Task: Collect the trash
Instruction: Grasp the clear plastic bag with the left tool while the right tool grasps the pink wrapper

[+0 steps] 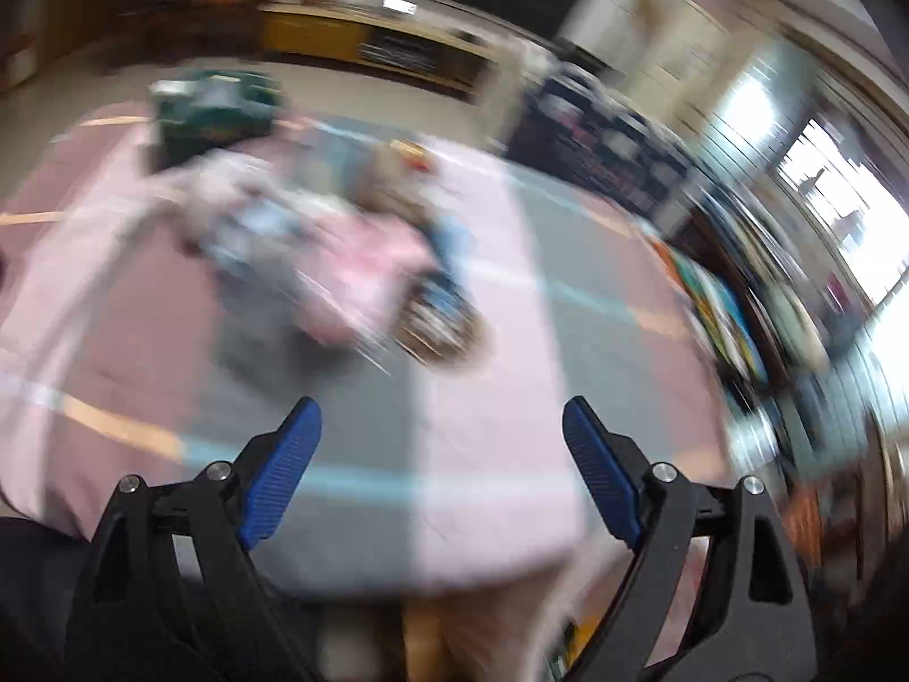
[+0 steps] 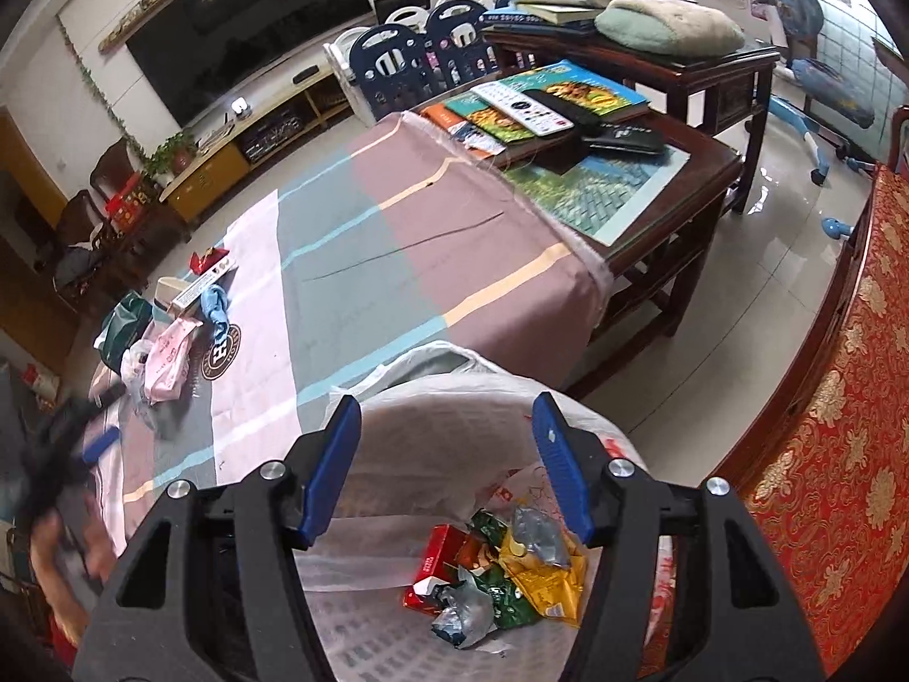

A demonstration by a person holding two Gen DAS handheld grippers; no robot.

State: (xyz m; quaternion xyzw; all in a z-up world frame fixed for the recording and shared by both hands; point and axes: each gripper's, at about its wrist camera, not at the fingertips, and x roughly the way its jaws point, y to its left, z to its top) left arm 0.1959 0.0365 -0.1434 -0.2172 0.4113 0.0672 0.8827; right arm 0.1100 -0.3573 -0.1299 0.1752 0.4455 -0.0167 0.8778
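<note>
Your right gripper [image 2: 446, 463] hung wide apart and empty over the lined bin [image 2: 432, 364], wrappers [image 2: 500, 574] already inside. Your left gripper [image 1: 442, 469], also spread wide and empty, faced the remaining trash pile [image 1: 341, 261] on the striped cloth [image 1: 483, 454]. Heavy blur there suggested speed; you risked scattering packets.
</note>
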